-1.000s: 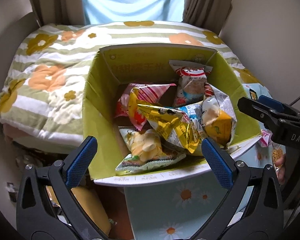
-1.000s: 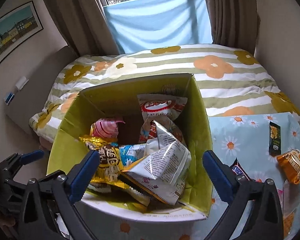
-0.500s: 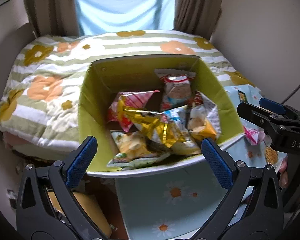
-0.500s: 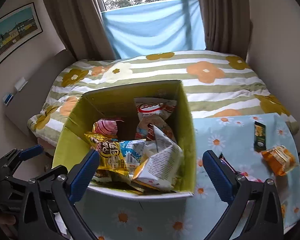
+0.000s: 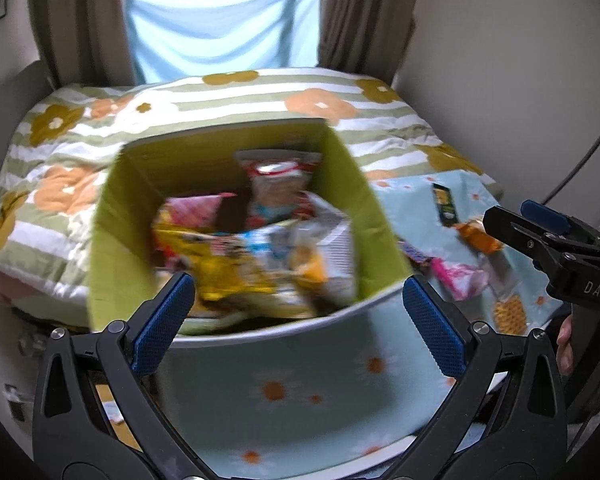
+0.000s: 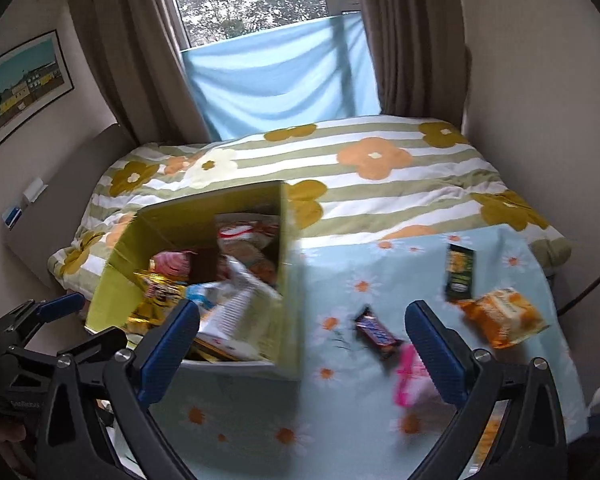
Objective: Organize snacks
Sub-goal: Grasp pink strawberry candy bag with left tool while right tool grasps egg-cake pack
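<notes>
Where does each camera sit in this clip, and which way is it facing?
Left wrist: sits on the left tongs, open, facing the green snack box and bed; the right tongs show at its right edge.
Right wrist: sits on the right tongs, open, facing the daisy tablecloth and its loose snacks; the left tongs show at its left edge.
Shared: box, orange snack bag, bed, window.

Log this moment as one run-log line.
left gripper: open, empty | right gripper: open, empty | green box: filled with snack bags | loose on daisy cloth: orange bag, chocolate bar, pink packet
</notes>
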`<act>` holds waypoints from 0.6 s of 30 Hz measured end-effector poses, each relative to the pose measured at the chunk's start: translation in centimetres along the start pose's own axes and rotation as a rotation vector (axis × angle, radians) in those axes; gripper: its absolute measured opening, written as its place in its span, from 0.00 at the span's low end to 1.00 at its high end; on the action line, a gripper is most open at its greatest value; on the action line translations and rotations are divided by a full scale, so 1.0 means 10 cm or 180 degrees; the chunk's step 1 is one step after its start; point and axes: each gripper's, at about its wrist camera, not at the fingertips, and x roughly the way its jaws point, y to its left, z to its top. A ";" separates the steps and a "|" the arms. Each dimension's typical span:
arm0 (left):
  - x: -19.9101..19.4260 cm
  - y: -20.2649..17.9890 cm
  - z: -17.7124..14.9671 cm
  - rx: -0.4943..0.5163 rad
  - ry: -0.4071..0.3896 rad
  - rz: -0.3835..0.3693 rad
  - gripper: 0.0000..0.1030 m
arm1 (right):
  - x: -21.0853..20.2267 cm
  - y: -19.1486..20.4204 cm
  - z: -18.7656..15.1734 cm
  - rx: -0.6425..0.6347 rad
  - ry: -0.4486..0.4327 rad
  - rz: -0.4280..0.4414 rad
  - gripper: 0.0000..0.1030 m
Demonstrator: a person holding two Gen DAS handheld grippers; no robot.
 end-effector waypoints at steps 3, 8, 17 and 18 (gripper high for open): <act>0.08 -0.40 -0.02 0.0040 0.0044 -0.0116 1.00 | -0.14 -0.36 -0.03 -0.0018 0.0022 -0.0060 0.99; 0.22 -1.06 -0.06 0.0069 0.0136 -0.0240 1.00 | -0.32 -0.94 0.00 -0.0145 0.0068 -0.0116 0.99; 0.63 -1.97 -0.19 -0.0111 0.0289 -0.0398 1.00 | -0.34 -1.72 0.17 -0.0366 0.0242 -0.0104 0.99; 0.69 -2.04 -0.20 -0.0149 0.0316 -0.0411 1.00 | -0.31 -1.78 0.17 -0.0392 0.0260 -0.0108 0.99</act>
